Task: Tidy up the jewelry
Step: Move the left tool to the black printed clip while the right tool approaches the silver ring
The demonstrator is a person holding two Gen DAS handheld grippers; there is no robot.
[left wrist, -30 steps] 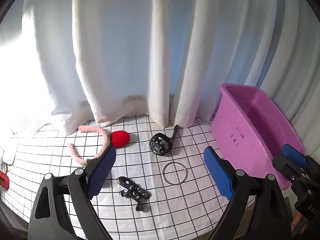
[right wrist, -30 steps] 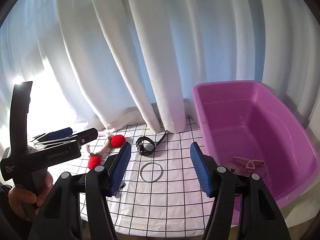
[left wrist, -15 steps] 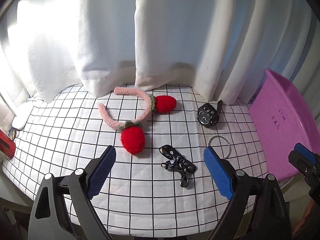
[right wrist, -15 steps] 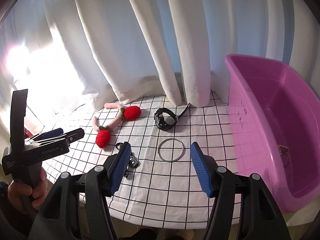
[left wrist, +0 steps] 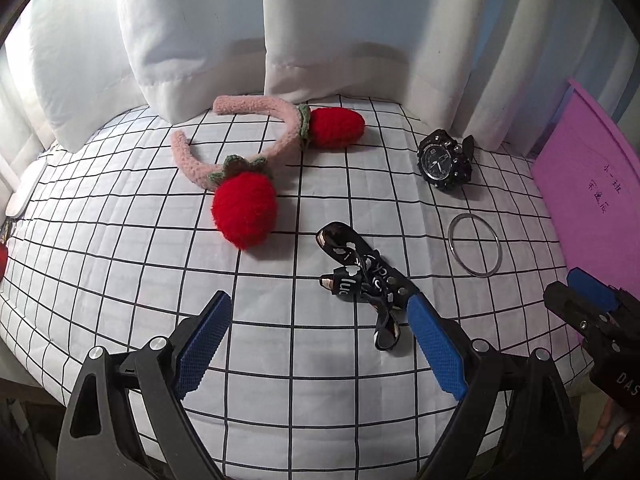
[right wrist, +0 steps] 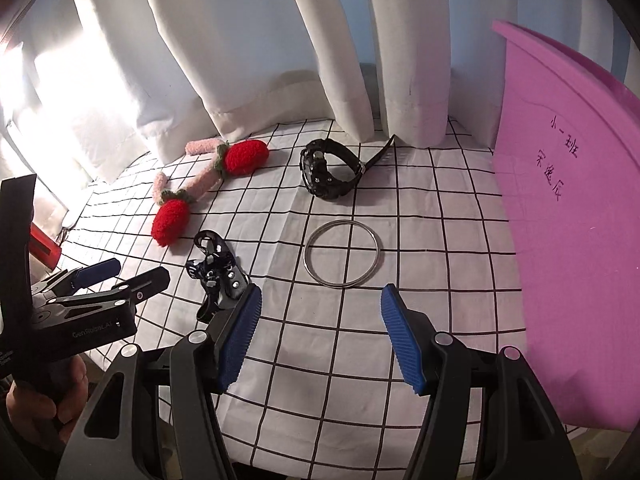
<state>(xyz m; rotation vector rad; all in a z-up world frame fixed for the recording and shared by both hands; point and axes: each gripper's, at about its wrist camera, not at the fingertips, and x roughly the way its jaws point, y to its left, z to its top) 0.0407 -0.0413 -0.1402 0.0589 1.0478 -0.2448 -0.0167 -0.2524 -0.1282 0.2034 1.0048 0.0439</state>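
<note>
Spread on the gridded cloth (left wrist: pixel 120 240), all left of the purple bin (right wrist: pixel 568 208): nearest it a thin silver bangle (right wrist: pixel 343 254), behind that a black watch (right wrist: pixel 326 168), farther left a black strap accessory (left wrist: pixel 362 276) and pink strawberry headband (left wrist: pixel 244 148). White curtain (left wrist: pixel 328 24) behind. Left gripper (left wrist: pixel 320 344) wide open, empty, above cloth; right gripper (right wrist: pixel 320 336) half open, empty, just short of the bangle.

Each camera sits just behind its own tongs, looking steeply down and forward, close above the table (left wrist: pixel 120 248) toward the white curtain (left wrist: pixel 328 40). The left view frames the left tongs (left wrist: pixel 318 344); the right tongs (left wrist: pixel 588 300) enter at its right edge. The right view frames the right tongs (right wrist: pixel 320 336), with the left tongs (right wrist: pixel 116 276) at left. Both share the wristwatch (left wrist: pixel 444 160), bangle (left wrist: pixel 475 245) and pink tub (right wrist: pixel 568 208).
</note>
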